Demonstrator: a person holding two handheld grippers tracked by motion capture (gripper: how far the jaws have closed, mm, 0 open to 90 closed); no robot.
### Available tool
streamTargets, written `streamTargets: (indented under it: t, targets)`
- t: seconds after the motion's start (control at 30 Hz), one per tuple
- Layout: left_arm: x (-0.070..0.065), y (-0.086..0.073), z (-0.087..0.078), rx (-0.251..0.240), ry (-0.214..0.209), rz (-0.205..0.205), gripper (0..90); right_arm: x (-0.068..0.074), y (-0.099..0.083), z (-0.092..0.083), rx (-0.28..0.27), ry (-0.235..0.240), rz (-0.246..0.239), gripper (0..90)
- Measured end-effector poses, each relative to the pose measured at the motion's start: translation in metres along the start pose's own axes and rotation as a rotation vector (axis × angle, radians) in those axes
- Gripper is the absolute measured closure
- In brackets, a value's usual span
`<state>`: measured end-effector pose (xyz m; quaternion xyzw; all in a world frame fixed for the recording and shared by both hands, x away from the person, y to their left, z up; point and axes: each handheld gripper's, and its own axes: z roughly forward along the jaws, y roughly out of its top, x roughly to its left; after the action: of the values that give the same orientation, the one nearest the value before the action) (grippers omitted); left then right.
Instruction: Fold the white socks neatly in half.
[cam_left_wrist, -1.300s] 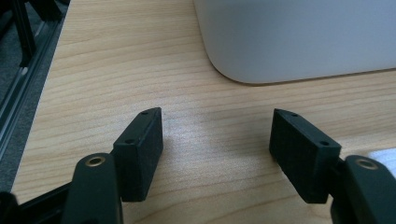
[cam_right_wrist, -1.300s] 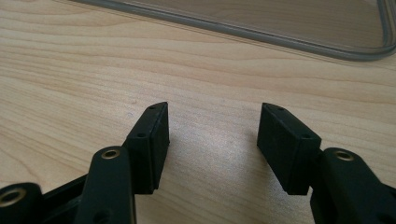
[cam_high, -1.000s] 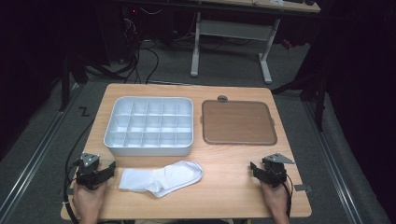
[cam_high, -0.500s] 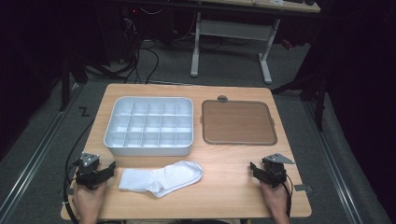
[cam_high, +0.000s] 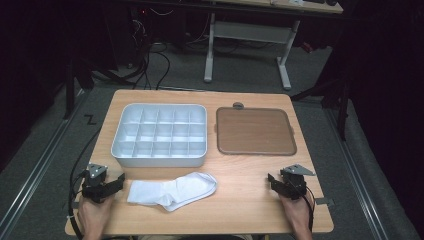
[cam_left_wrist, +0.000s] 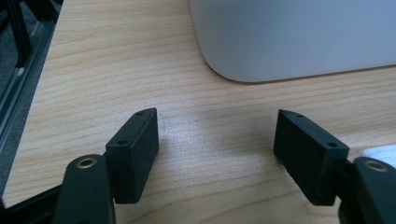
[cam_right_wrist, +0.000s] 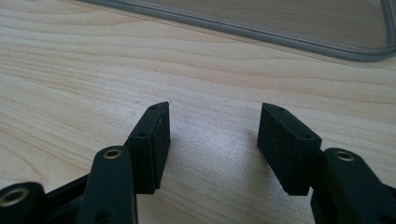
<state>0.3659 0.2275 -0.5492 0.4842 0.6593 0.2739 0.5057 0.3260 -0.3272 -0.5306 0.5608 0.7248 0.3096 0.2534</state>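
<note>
Sock of soft white knit fabric (cam_high: 172, 190) lies flat at the worktop's (cam_high: 245, 175) near edge in the high view, between the left gripper (cam_high: 116, 183) and right gripper (cam_high: 273, 181), just in front of the white plastic compartment tray (cam_high: 160, 134); a brown flat tray (cam_high: 254, 131) sits beside that. It looks light and limp, best pinched at a bunched fold. Left gripper view: fingers (cam_left_wrist: 135, 149) apart over bare smooth wood. Right gripper view: fingers (cam_right_wrist: 152, 140) likewise spread, empty. Dark room around.
</note>
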Motion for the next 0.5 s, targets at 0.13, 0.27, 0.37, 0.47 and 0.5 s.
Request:
streamTargets:
  t: [0.13, 0.27, 0.37, 0.47, 0.5]
  targets:
    - [-0.0002, -0.0001, -0.0006, 0.001, -0.006, -0.003, 31.4, 0.0006, -0.0001, -0.0001, -0.002, 0.000, 0.001, 46.7]
    - [-0.0003, -0.0001, -0.0005, 0.000, -0.004, -0.004, 31.4, 0.0017, -0.0001, -0.0004, -0.001, -0.005, 0.008, 47.9]
    - [0.0000, 0.0008, -0.0005, -0.003, -0.001, -0.021, 31.6, 0.0016, -0.0002, -0.0004, -0.002, -0.006, 0.009, 48.3]
    - [0.0006, 0.0015, -0.0010, -0.004, -0.005, -0.032, 31.6, 0.0012, -0.0005, -0.0006, -0.005, -0.009, 0.011, 50.4]
    - [0.0007, 0.0018, -0.0015, -0.005, -0.009, -0.040, 31.8, 0.0014, -0.0006, -0.0008, -0.004, -0.010, 0.012, 50.9]
